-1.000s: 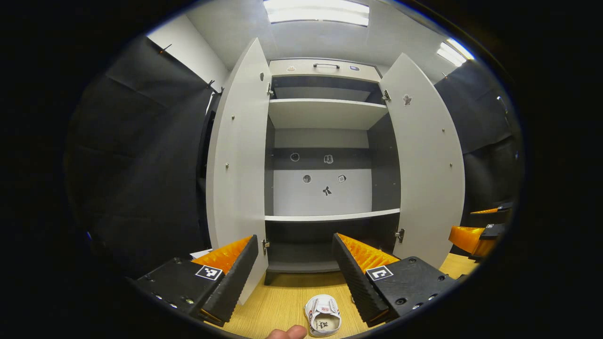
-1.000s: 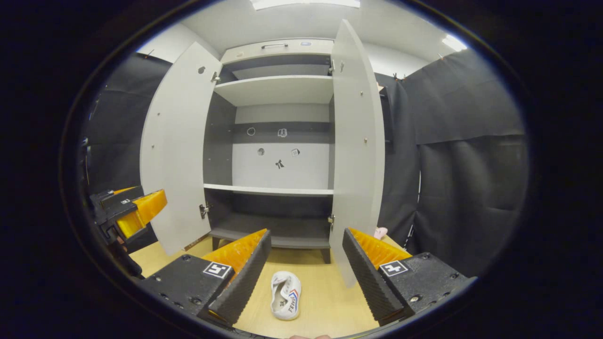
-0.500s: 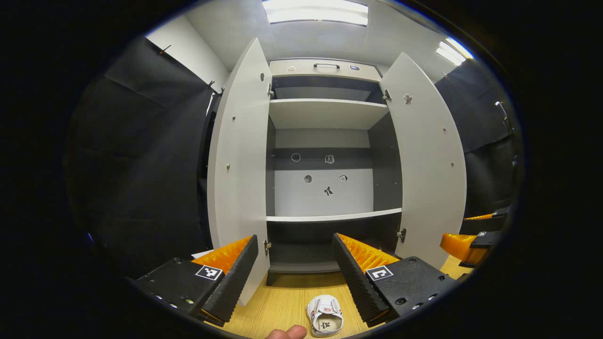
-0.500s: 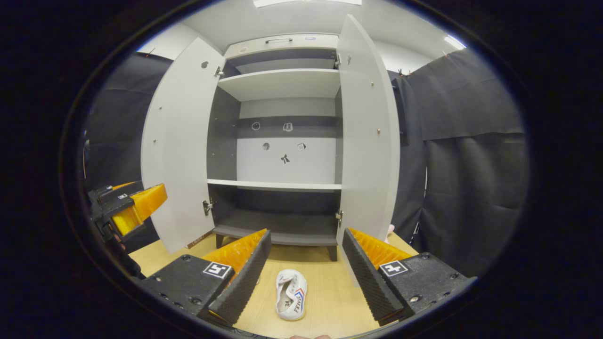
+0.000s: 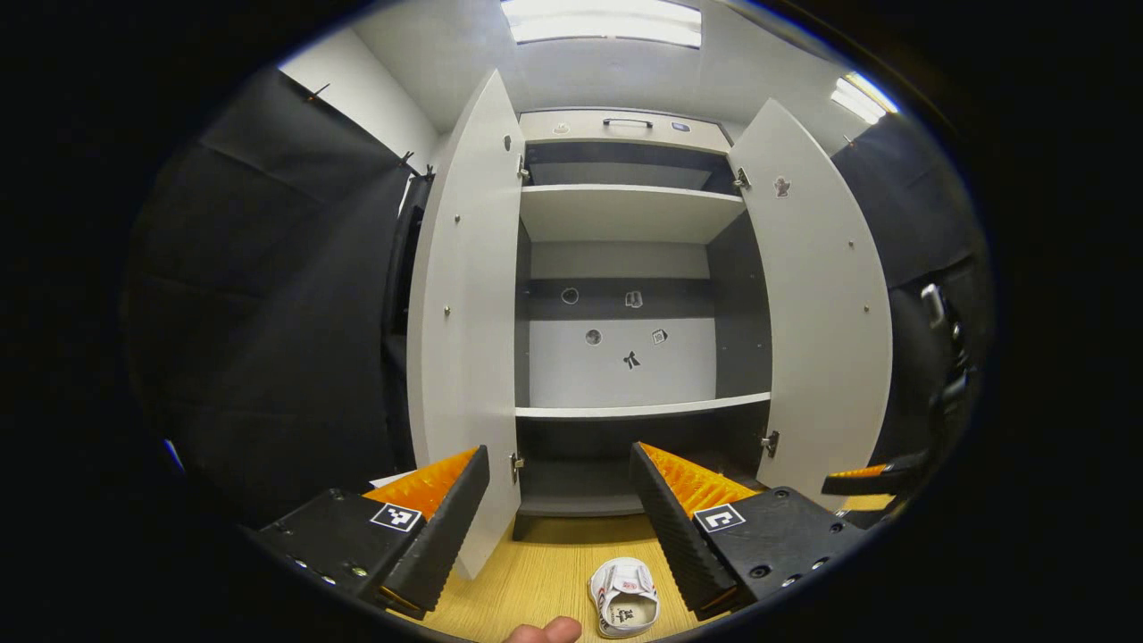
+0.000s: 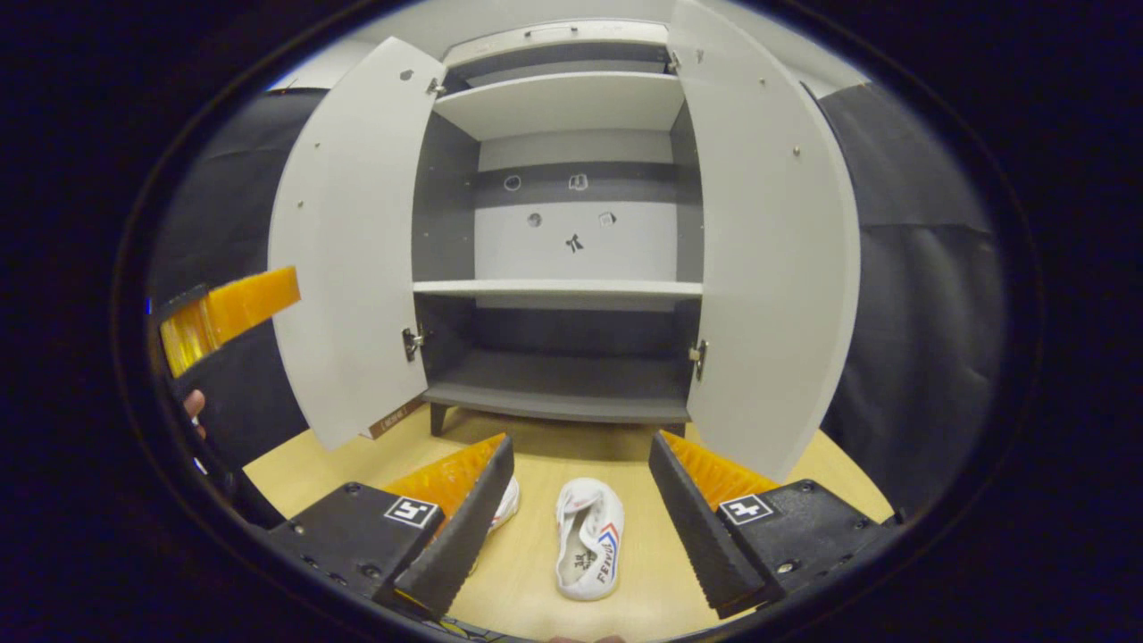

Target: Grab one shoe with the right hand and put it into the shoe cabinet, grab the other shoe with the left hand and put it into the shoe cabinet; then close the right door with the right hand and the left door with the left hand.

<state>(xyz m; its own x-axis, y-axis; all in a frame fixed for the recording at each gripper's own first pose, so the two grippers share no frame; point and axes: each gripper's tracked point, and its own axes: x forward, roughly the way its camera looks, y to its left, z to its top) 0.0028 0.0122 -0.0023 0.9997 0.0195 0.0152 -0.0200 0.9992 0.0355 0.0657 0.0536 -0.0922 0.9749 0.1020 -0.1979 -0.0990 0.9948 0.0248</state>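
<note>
- right gripper (image 6: 579,487) spread wide, empty, straddling a white shoe (image 6: 588,546) at bottom centre (likely lining up the first grab)
- left gripper (image 5: 560,500) also released, other shoe (image 5: 625,605) at bottom edge, partly cut off
- shoe cabinet (image 6: 571,295) centre, doors swung out ready; second shoe (image 6: 506,502) mostly hidden behind a finger

A pale wood-grain floor (image 6: 625,464) with a smooth, matt finish is seen at the bottom of the frame. The shoe cabinet (image 6: 571,268) is faced in smooth matt board with small metal hinges (image 6: 412,340). The shoe (image 6: 588,548) looks like white cloth.
</note>
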